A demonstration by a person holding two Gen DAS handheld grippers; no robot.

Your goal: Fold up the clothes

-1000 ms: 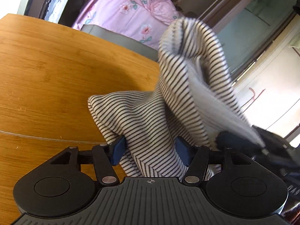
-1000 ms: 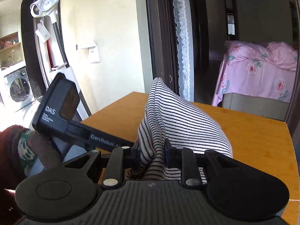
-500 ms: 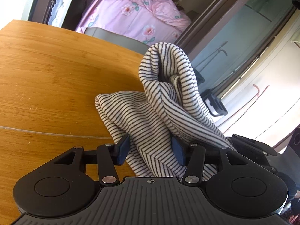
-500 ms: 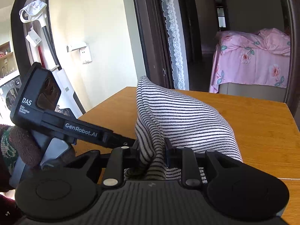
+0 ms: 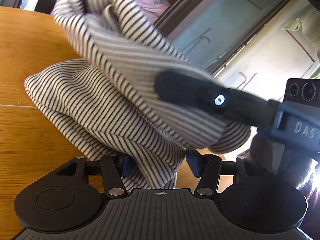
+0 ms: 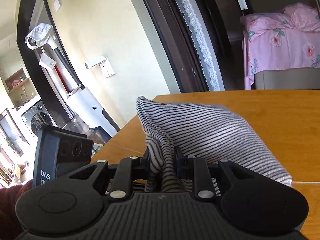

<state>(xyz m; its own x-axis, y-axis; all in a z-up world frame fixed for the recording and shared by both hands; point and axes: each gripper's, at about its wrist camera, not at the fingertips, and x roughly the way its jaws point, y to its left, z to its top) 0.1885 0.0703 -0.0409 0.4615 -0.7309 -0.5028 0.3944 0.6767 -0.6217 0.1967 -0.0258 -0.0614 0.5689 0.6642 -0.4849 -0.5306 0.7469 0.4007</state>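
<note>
A black-and-white striped garment (image 5: 96,104) lies bunched on the wooden table (image 5: 26,136). My left gripper (image 5: 158,165) is open, its blue pads wide apart with a fold of the garment hanging between them. My right gripper (image 6: 162,163) is shut on a bunched fold of the striped garment (image 6: 210,132) and holds it just above the table (image 6: 280,108). In the left wrist view the right gripper (image 5: 180,89) comes in from the right, clamped on the cloth and blurred.
A pink floral bed cover (image 6: 280,40) and a grey chair back (image 6: 284,79) stand beyond the table's far edge. A doorway with a lace curtain (image 6: 196,40) and a washing machine (image 6: 38,116) are at the left. The left gripper's body (image 6: 60,154) shows beside the table edge.
The right gripper has carried its fold of the garment across in front of the left gripper, nearer and lower. The left gripper stays open with cloth between its pads.
</note>
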